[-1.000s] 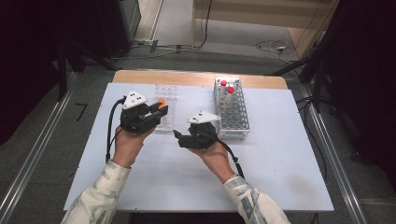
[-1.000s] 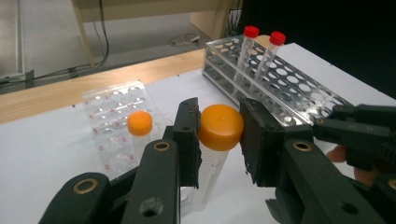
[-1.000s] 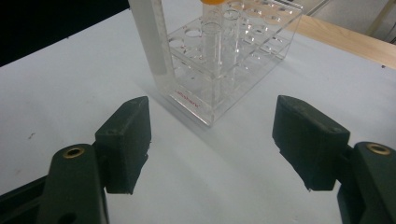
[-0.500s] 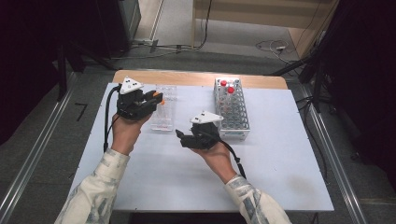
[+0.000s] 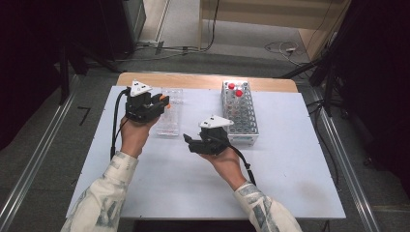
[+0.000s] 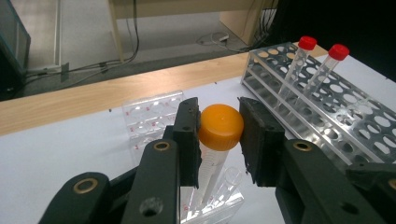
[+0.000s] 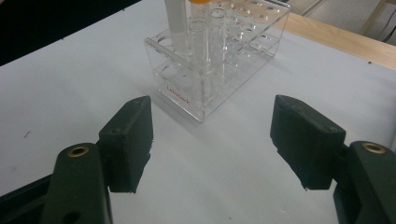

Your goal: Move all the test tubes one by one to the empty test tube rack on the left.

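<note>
My left gripper (image 5: 160, 102) (image 6: 219, 136) is shut on the orange cap (image 6: 220, 125) of a clear tube (image 6: 210, 170). It holds the tube upright over the near end of a clear acrylic rack (image 5: 170, 116) (image 6: 149, 114), and the tube's lower end reaches into that rack. The same tube (image 7: 176, 23) rises from a corner hole of the rack (image 7: 187, 88) in the right gripper view. My right gripper (image 5: 189, 143) (image 7: 212, 140) rests low over the white table, open, with nothing between its jaws and pointing at the acrylic rack.
A metal tube rack (image 5: 240, 116) (image 6: 336, 107) stands right of the acrylic one, with two red-capped tubes (image 5: 234, 89) (image 6: 322, 60) at its far end. An uncapped clear tube (image 7: 198, 37) stands in the acrylic rack. A wooden strip (image 5: 203, 81) borders the table's far edge.
My left gripper has carried the orange-capped tube a little farther away and to the left over the acrylic rack. The right gripper has stayed put.
</note>
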Demonstrator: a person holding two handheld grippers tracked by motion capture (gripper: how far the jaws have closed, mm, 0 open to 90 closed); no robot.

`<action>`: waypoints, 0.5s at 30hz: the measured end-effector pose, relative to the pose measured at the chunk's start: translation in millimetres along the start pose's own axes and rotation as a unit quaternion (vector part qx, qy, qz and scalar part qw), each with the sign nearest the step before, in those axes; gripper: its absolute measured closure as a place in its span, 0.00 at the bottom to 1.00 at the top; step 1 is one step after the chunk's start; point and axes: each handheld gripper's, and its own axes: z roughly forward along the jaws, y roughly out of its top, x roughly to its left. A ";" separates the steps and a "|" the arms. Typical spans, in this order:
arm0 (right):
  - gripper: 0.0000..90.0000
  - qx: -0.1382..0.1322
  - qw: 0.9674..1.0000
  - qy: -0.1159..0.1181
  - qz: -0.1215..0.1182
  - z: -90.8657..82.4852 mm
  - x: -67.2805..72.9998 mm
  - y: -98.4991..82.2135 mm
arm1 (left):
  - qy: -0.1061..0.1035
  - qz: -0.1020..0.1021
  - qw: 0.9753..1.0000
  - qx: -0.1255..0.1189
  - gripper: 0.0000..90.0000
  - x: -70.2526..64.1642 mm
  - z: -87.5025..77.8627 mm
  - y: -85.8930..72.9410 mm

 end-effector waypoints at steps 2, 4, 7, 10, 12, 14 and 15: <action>0.32 0.001 1.000 -0.001 0.002 -0.2 -0.3 -0.6 | 0.004 0.000 1.000 0.003 0.78 0.0 4.0 -4.2; 0.32 0.002 1.000 -0.001 0.003 -0.4 -1.0 -1.2 | 0.009 -0.001 1.000 0.009 0.78 0.3 8.8 -9.3; 0.32 0.001 1.000 -0.002 0.003 -1.2 -2.1 -1.6 | 0.014 -0.003 1.000 0.019 0.78 1.6 16.0 -18.4; 0.32 0.001 1.000 -0.003 0.003 -1.6 -2.8 -2.1 | 0.015 -0.008 1.000 0.024 0.78 2.5 21.2 -26.5; 0.32 0.002 1.000 -0.003 0.004 -1.9 -3.0 -2.4 | 0.018 -0.006 0.999 0.027 0.78 1.9 23.1 -30.0; 0.32 0.002 1.000 -0.003 0.004 -2.0 -3.1 -2.6 | 0.020 -0.002 0.999 0.029 0.78 1.2 24.3 -32.6; 0.32 0.003 1.000 -0.004 0.004 -2.0 -3.1 -2.7 | 0.021 -0.002 0.999 0.030 0.77 1.4 24.7 -33.4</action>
